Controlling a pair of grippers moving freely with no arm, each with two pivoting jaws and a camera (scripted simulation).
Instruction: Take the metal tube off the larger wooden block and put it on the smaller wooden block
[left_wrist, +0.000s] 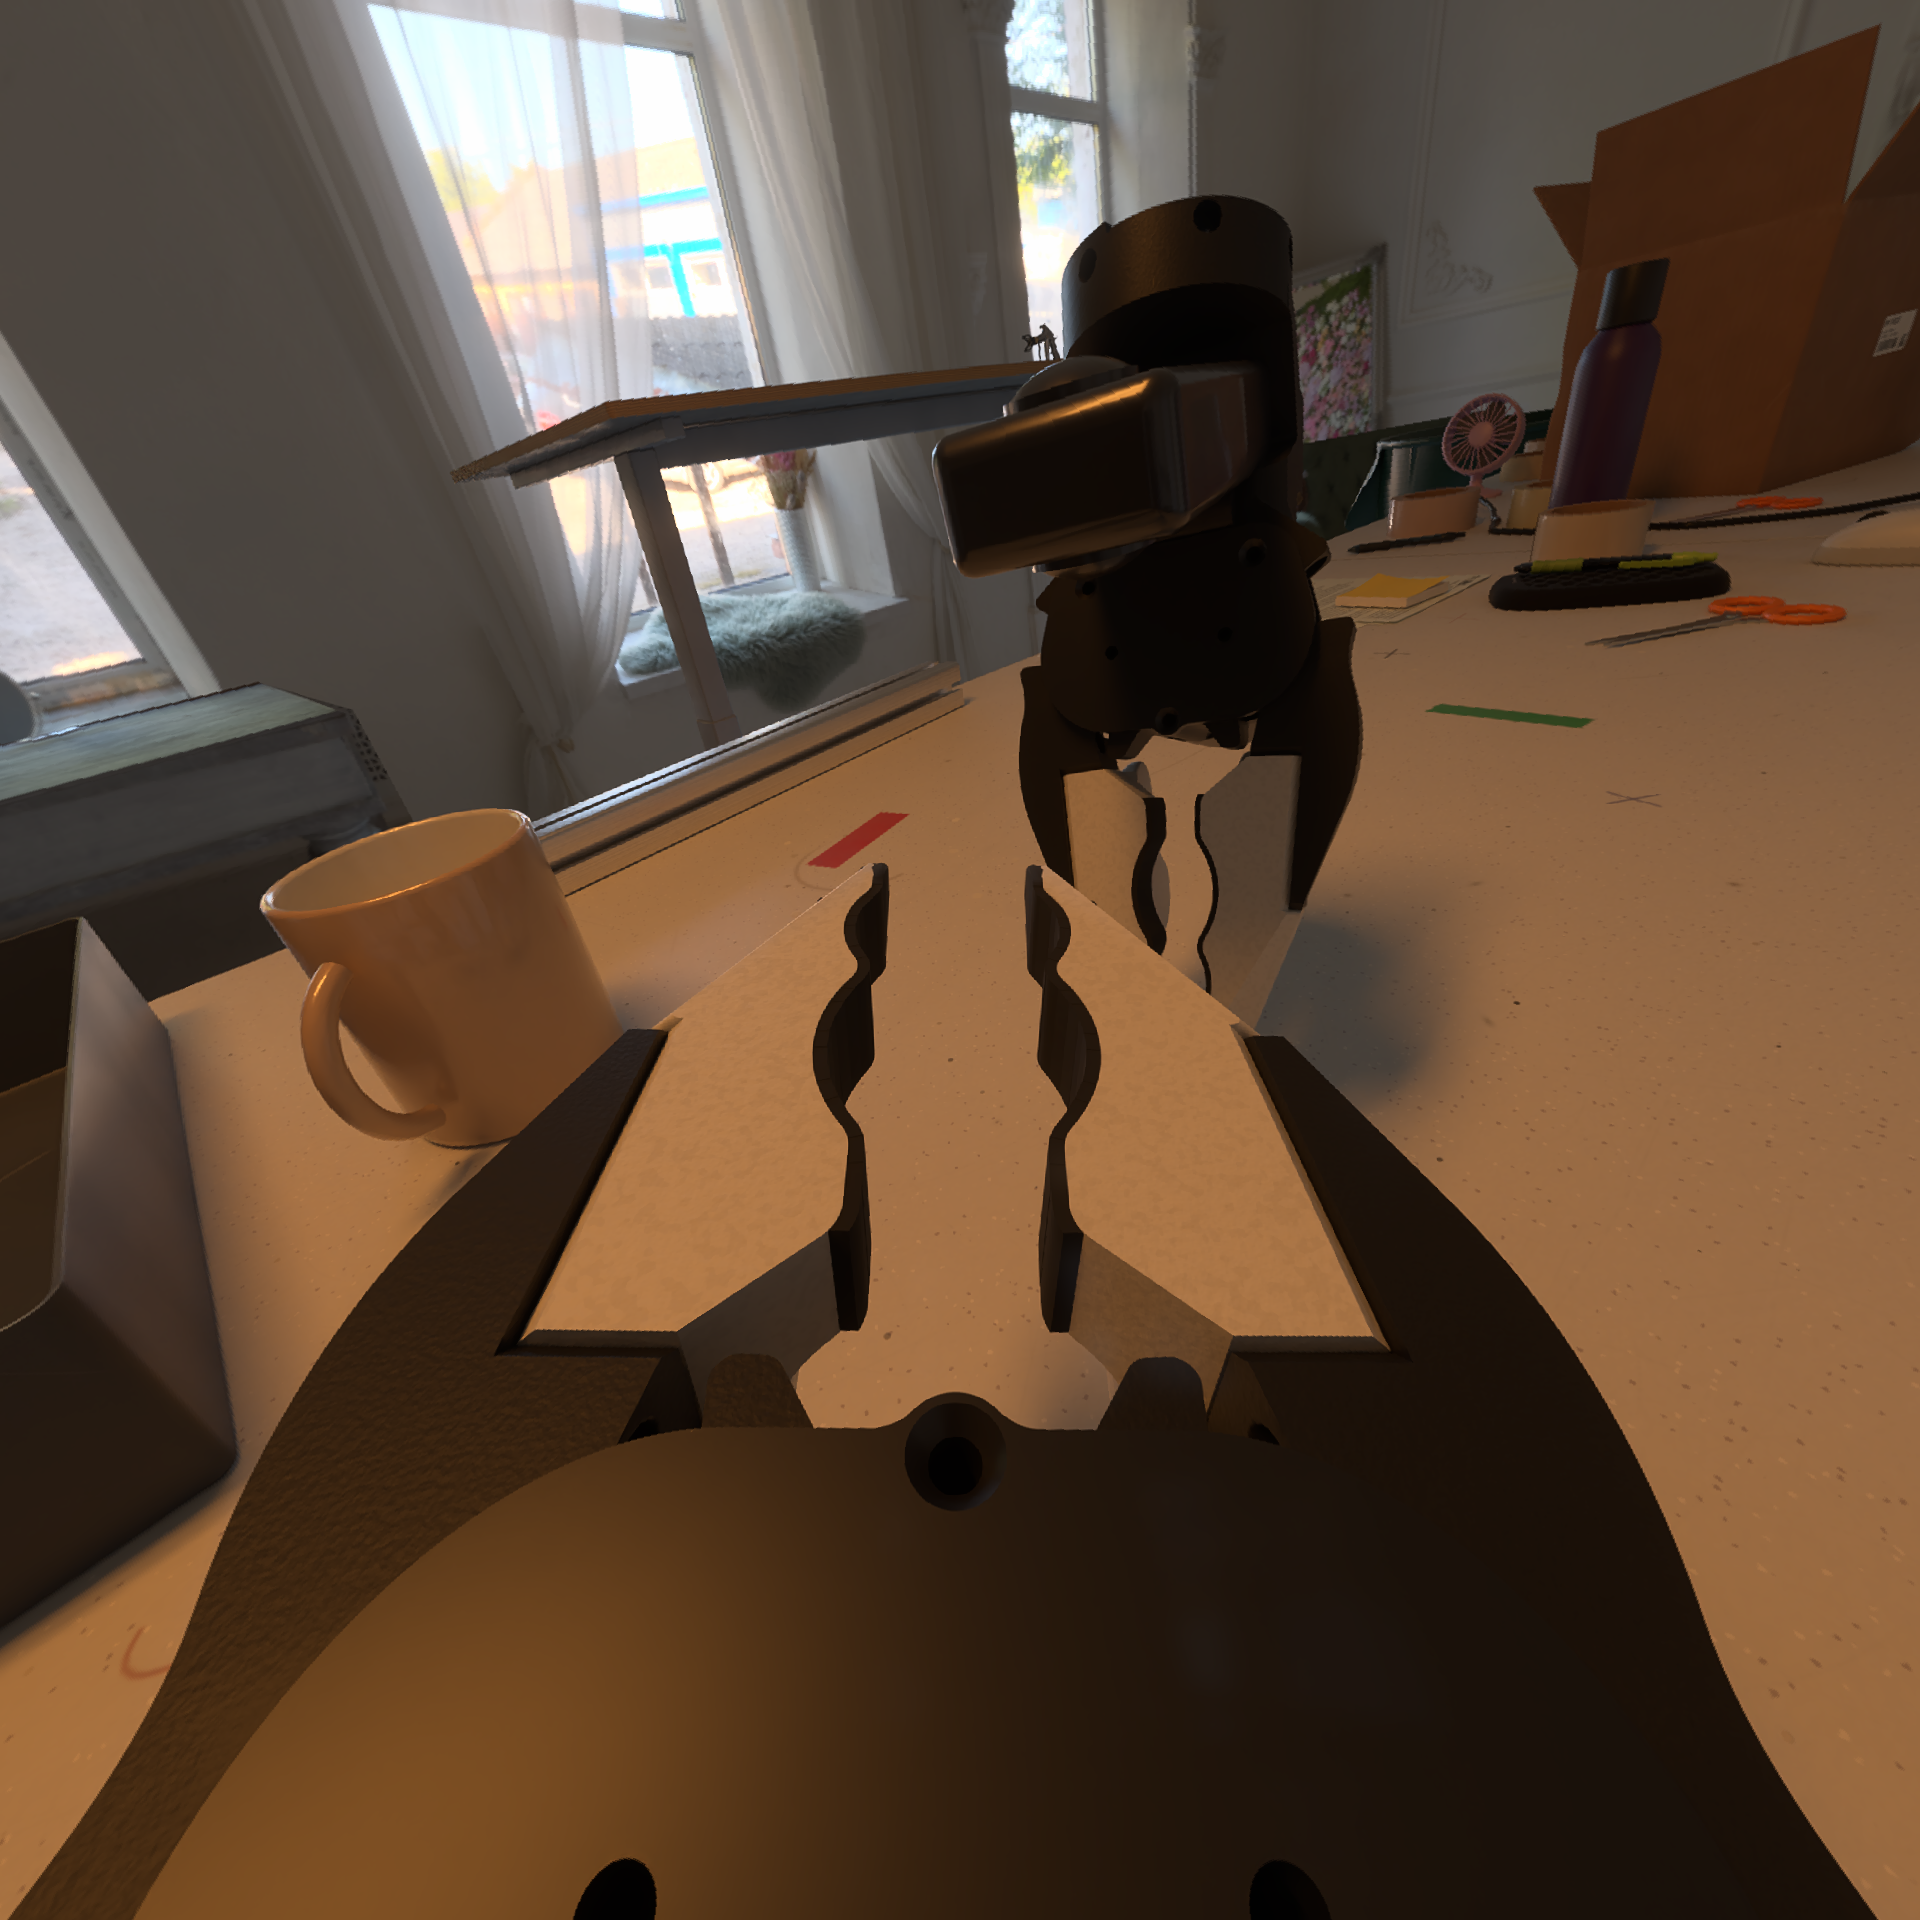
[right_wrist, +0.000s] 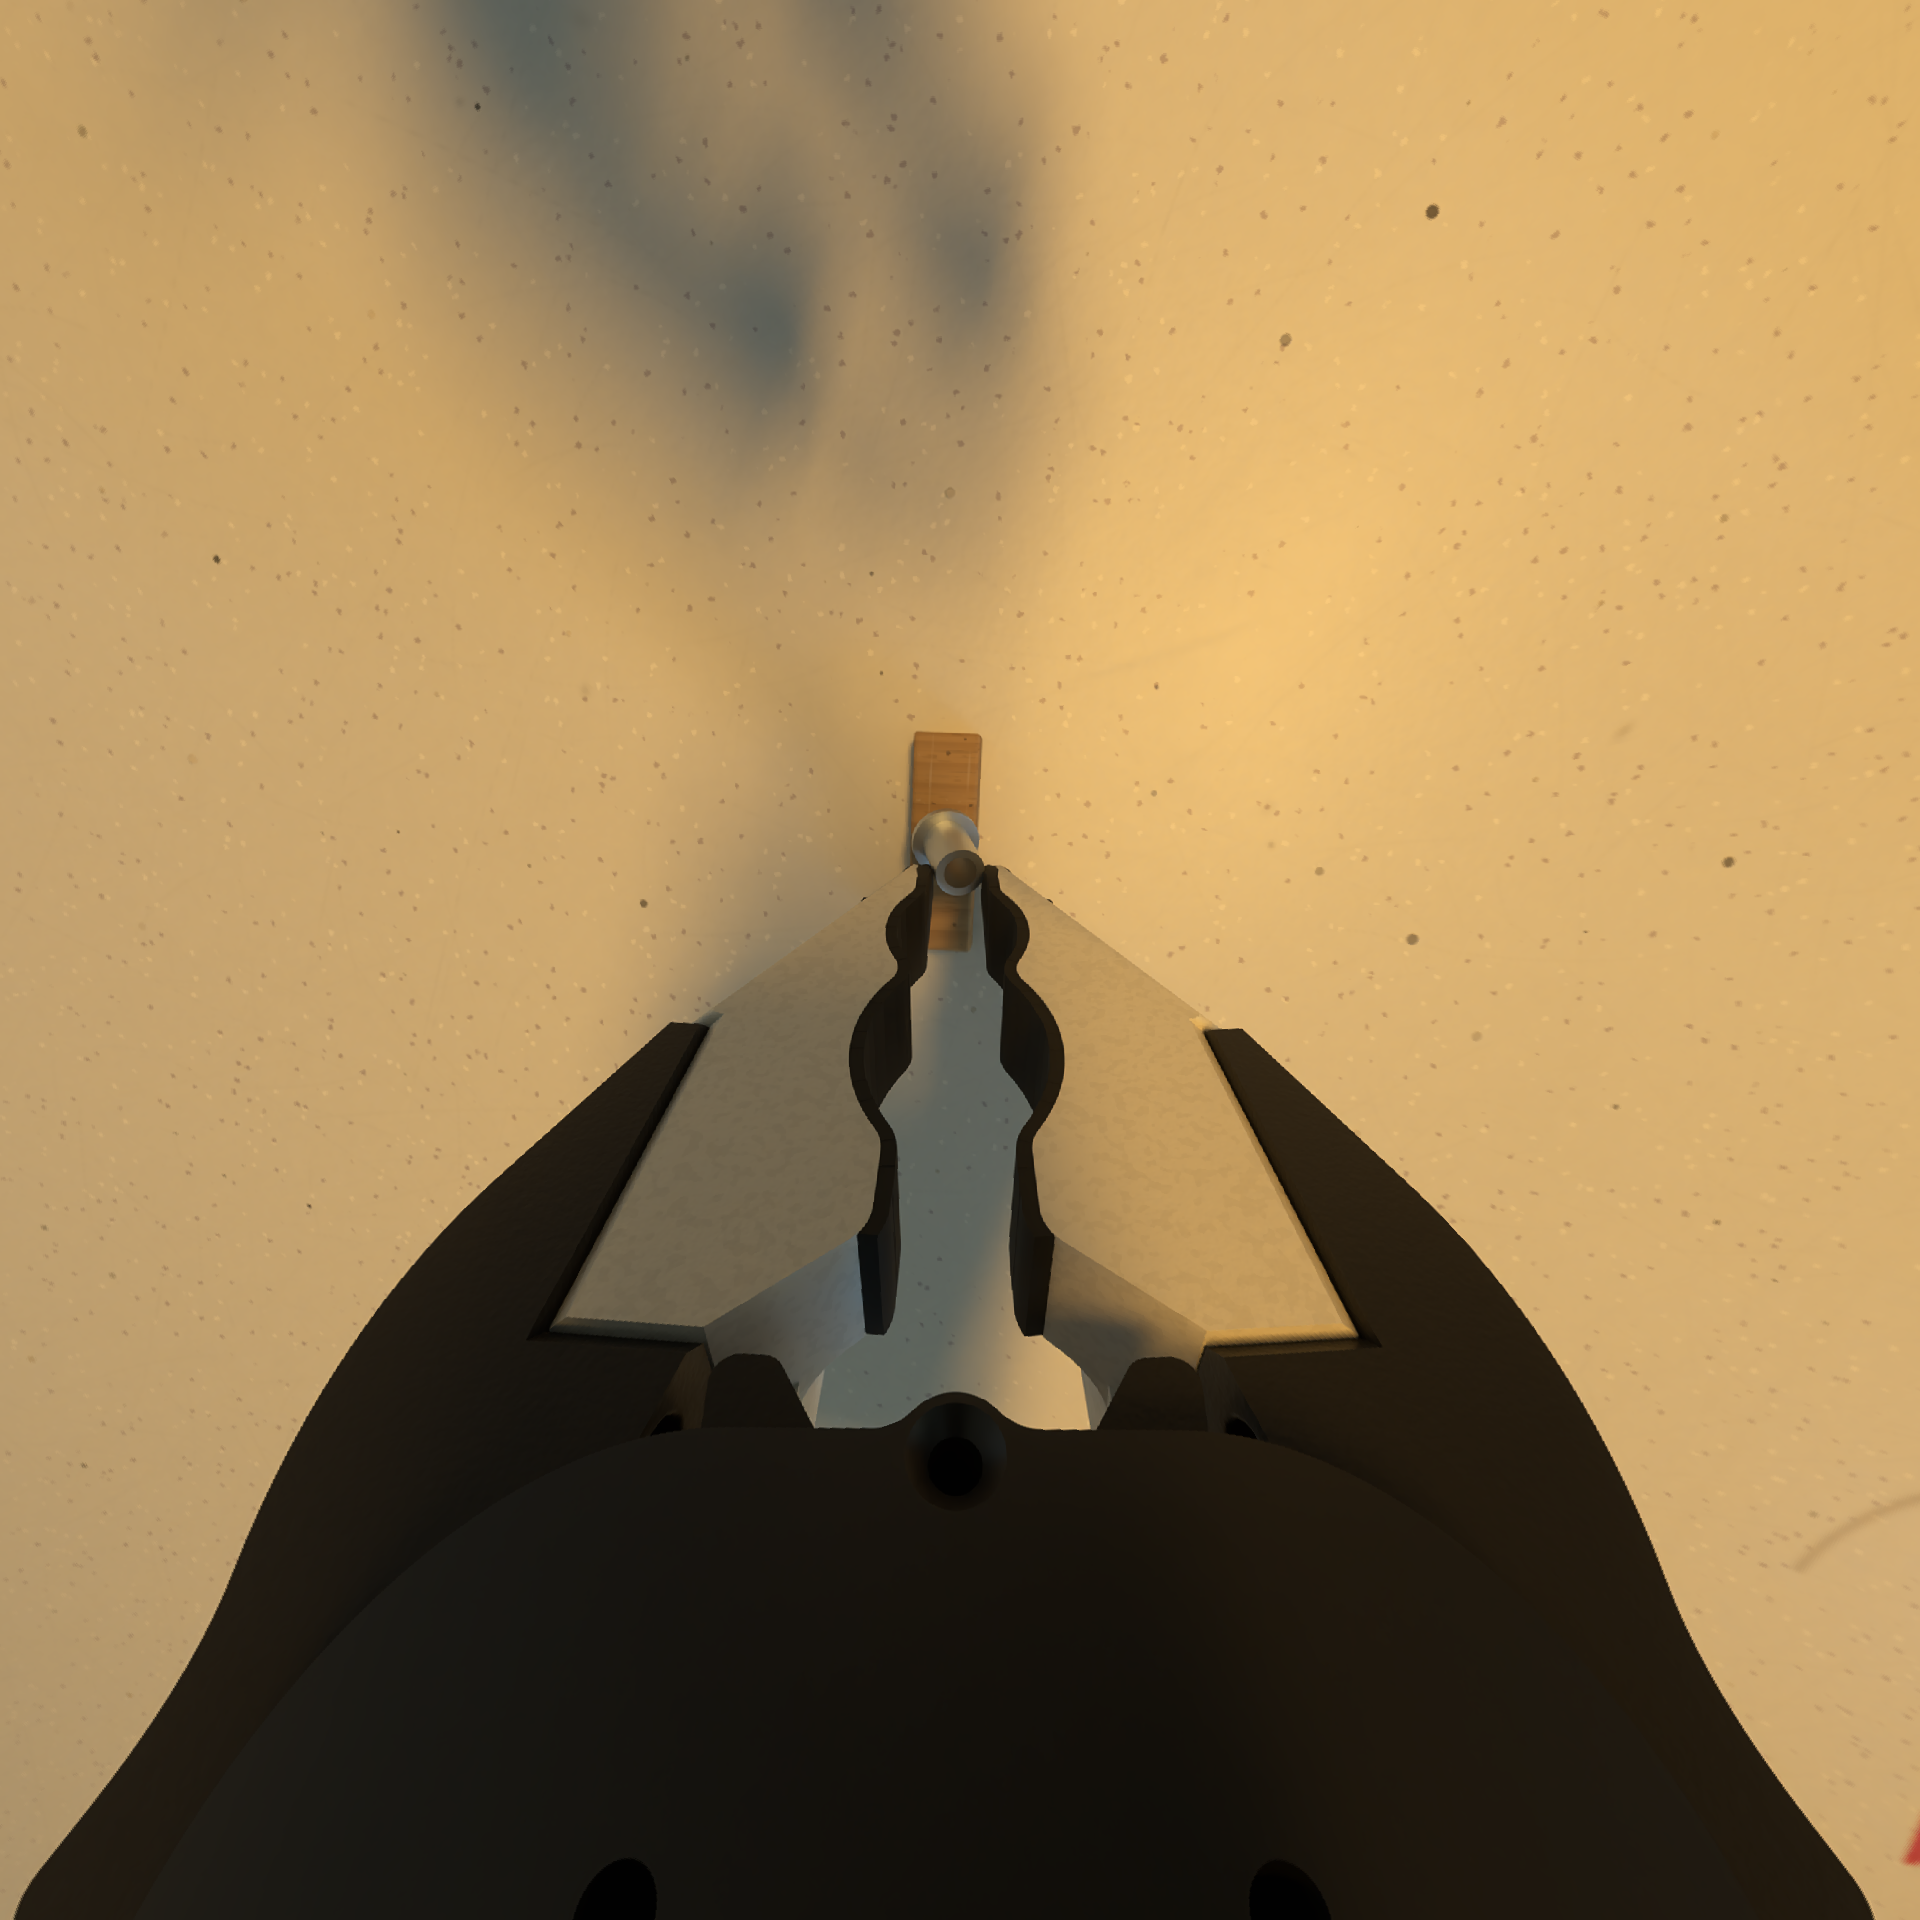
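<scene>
In the right wrist view I look straight down at a small wooden block (right_wrist: 947, 774) on the speckled table. A short metal tube (right_wrist: 957, 868) stands upright over the block, seen end-on. My right gripper (right_wrist: 954, 881) has its fingertips closed against both sides of the tube. Only one block is in view. In the left wrist view the right gripper (left_wrist: 1174, 935) points down at the table just ahead, and the block is hidden. My left gripper (left_wrist: 956, 883) is open and empty, low over the table.
A beige mug (left_wrist: 436, 966) stands close on the left, beside a grey box (left_wrist: 83, 1247). Red tape (left_wrist: 857, 840) and green tape (left_wrist: 1507, 715) mark the table. Scissors (left_wrist: 1725, 618), a purple bottle (left_wrist: 1610, 395) and a cardboard box (left_wrist: 1745, 312) are far right.
</scene>
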